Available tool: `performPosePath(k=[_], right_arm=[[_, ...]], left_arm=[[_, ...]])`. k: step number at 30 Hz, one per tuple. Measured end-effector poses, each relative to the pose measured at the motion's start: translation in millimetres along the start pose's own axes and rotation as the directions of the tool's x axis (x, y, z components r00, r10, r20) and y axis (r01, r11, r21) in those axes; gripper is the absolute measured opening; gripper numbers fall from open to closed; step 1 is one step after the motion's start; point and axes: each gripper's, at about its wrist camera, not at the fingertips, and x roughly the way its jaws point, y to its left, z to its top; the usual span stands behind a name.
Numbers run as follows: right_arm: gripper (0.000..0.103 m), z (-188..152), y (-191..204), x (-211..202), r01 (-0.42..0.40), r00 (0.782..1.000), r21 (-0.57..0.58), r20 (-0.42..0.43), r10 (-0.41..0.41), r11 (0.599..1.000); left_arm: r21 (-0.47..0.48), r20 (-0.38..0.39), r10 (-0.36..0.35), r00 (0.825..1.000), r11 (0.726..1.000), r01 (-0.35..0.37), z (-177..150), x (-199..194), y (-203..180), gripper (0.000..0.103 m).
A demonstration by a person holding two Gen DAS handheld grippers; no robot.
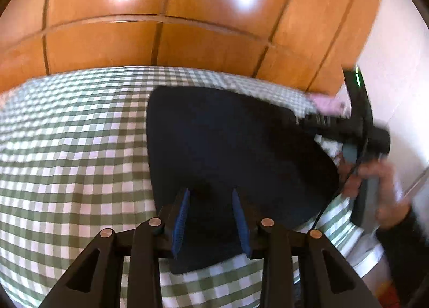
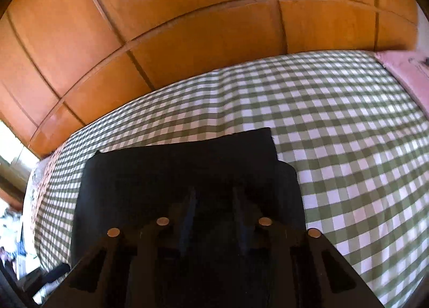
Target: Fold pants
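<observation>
Dark navy pants (image 1: pixel 228 141) lie folded into a compact block on a green-and-white checked bed sheet (image 1: pixel 75 147). My left gripper (image 1: pixel 211 195) hovers over their near edge. Its blue pads (image 1: pixel 182 216) stand apart, with the cloth lying flat below and nothing pinched. In the right wrist view the pants (image 2: pixel 174 173) fill the lower middle as a rough rectangle. My right gripper (image 2: pixel 214 195) stands over them with its dark fingers apart. The left wrist view also shows the right gripper (image 1: pixel 305 120), blurred, at the pants' far right edge, with a hand (image 1: pixel 375 182) holding it.
A glossy wooden panelled wall (image 1: pixel 187 26) rises right behind the bed. A pink cloth or pillow (image 2: pixel 402 72) lies at the far right corner of the sheet (image 2: pixel 348 133). The bed's left edge drops off to cluttered floor (image 2: pixel 13 227). A white wall (image 1: pixel 396 61) stands on the right.
</observation>
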Motion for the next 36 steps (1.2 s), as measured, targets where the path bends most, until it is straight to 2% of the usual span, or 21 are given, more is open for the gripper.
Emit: performPosePath(k=[4,7,11,13,18,21,22,23,24,25,26,27,28,30,31,33,36], right_arm=[[0.033,1.4,3.8,-19.6,-0.029,0.999,-0.022,0.046,0.03,0.999],[0.034,-3.7,10.9,-29.4,-0.062,0.996,-0.033,0.064,0.064,0.998],[0.035,-18.8,15.6,-39.1,-0.076,0.995,-0.06,0.066,0.08,0.995],[0.035,-24.5,15.4,-39.2,-0.07,0.995,-0.072,0.06,0.074,0.995],[0.035,-34.2,11.8,-30.5,-0.039,0.998,-0.094,0.036,0.043,0.995],[0.035,-35.7,5.9,-26.4,-0.053,0.998,-0.084,0.039,0.056,0.995],[0.035,-36.9,3.8,-25.6,-0.058,0.997,-0.076,0.039,0.061,0.995],[0.035,-37.8,1.7,-23.7,-0.061,0.997,-0.066,0.036,0.064,0.996],[0.035,-40.1,-0.1,-22.0,-0.067,0.997,-0.055,0.035,0.069,0.996],[0.035,-41.9,-1.9,-21.1,-0.07,0.997,-0.053,0.035,0.072,0.996],[0.035,-43.8,-2.3,-21.1,-0.072,0.997,-0.058,0.037,0.074,0.996],[0.035,-46.0,-2.6,-21.4,-0.074,0.996,-0.063,0.04,0.076,0.995],[0.035,-47.3,-3.0,-21.4,-0.077,0.996,-0.061,0.042,0.08,0.995],[0.035,-49.7,-5.5,-19.4,-0.092,0.994,-0.044,0.049,0.094,0.995],[0.035,-50.2,-5.4,-18.4,-0.092,0.994,-0.042,0.05,0.095,0.995],[0.035,-50.5,-2.8,-16.6,-0.087,0.995,-0.055,0.049,0.089,0.995],[0.035,-51.3,-0.1,-16.3,-0.07,0.996,-0.072,0.056,0.074,0.995]], left_arm=[[-0.129,0.023,-0.02,1.0,0.991,0.023,27.9,3.1,44.2,0.047],[-0.216,-0.001,-0.044,0.999,0.975,0.042,46.5,18.6,77.0,0.048],[-0.323,-0.04,-0.138,0.99,0.939,0.118,65.5,48.1,105.0,0.051],[-0.386,-0.055,-0.214,0.975,0.905,0.177,73.1,66.0,114.2,0.065],[-0.522,-0.07,-0.333,0.94,0.816,0.25,83.7,107.7,129.8,0.067],[-0.554,-0.097,-0.376,0.921,0.79,0.265,88.5,130.7,130.9,0.064],[-0.542,-0.101,-0.386,0.917,0.794,0.274,90.2,134.5,127.9,0.049],[-0.518,-0.104,-0.377,0.92,0.81,0.273,92.3,135.8,123.9,0.046],[-0.469,-0.101,-0.332,0.938,0.847,0.25,95.2,130.7,115.5,0.041],[-0.394,-0.088,-0.265,0.96,0.895,0.21,97.3,122.0,103.8,0.036],[-0.286,-0.068,-0.163,0.984,0.948,0.137,97.2,109.3,84.1,0.036],[-0.206,-0.06,-0.079,0.995,0.976,0.065,96.5,103.6,69.4,0.035],[-0.131,-0.061,0.01,0.998,0.991,-0.018,94.5,103.0,55.2,0.035],[-0.044,-0.082,0.131,0.988,0.99,-0.135,88.9,118.1,41.1,0.035],[-0.034,-0.094,0.156,0.983,0.987,-0.159,86.7,126.3,41.4,0.036],[-0.029,-0.086,0.188,0.978,0.981,-0.191,83.9,131.8,43.7,0.044],[-0.055,-0.082,0.177,0.981,0.982,-0.181,86.0,121.6,45.8,0.045]])
